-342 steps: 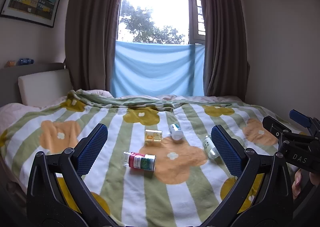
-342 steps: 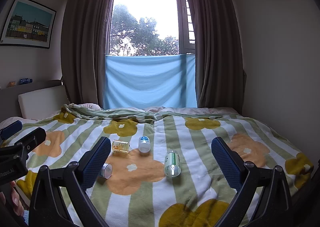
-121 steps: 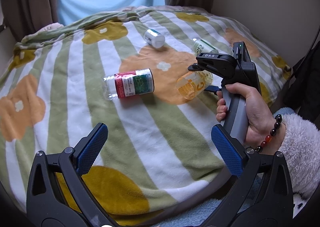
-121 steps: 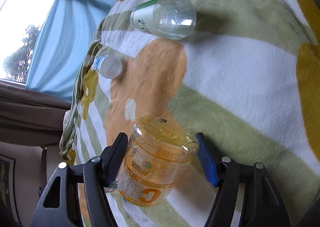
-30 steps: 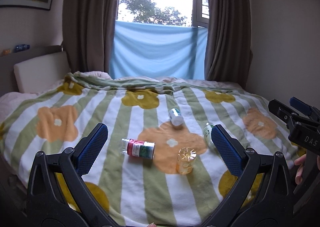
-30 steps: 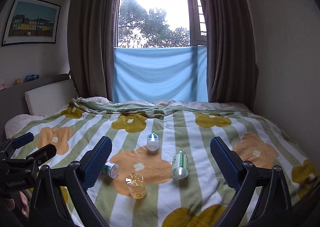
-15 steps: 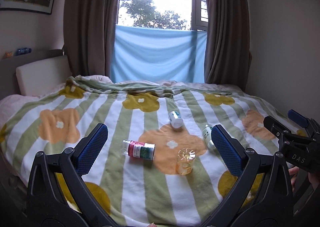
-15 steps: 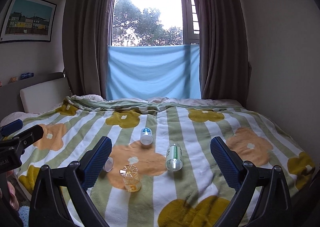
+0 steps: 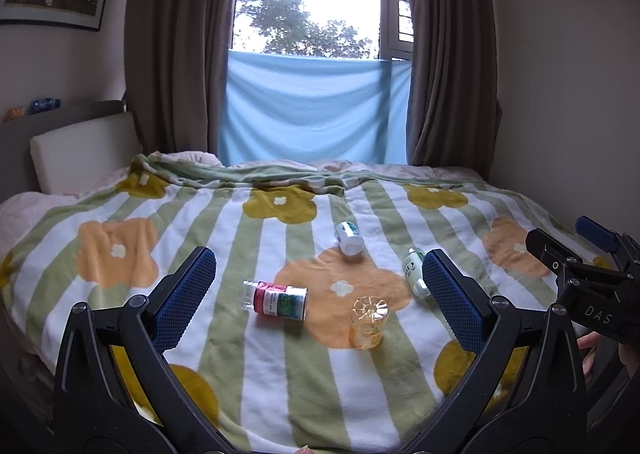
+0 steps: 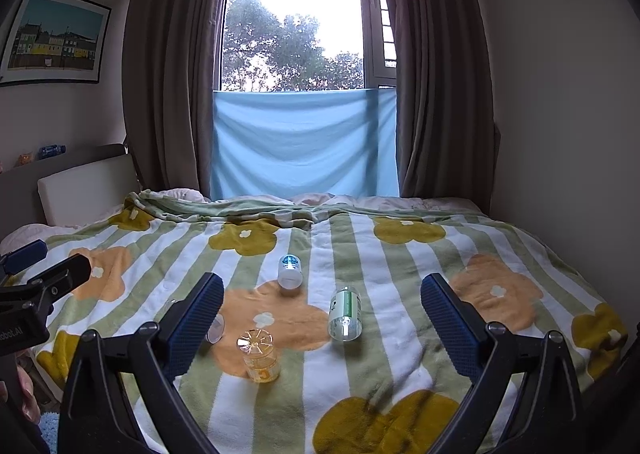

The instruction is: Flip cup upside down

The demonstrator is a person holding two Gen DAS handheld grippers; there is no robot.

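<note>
The clear orange cup [image 9: 368, 321] stands upside down on the striped flower blanket [image 9: 120, 294], base up; it also shows in the right wrist view [image 10: 259, 355]. My left gripper [image 9: 318, 302] is open and empty, held back above the bed's near edge. My right gripper [image 10: 322, 320] is open and empty too, well behind the cup. The right gripper's body shows at the right edge of the left wrist view [image 9: 592, 294]; the left gripper's body shows at the left edge of the right wrist view [image 10: 32, 294].
A red-and-green labelled bottle [image 9: 276, 299] lies left of the cup. A white bottle [image 9: 349, 238] and a green-labelled bottle [image 9: 414, 272] lie farther back. Curtains and a blue cloth [image 9: 316, 110] hang behind the bed; a wall [image 9: 568, 94] is at the right.
Both grippers have drifted slightly back and tilted up over the last second. The cup stands still, inverted. Earlier, the right gripper held it; it has since let go.
</note>
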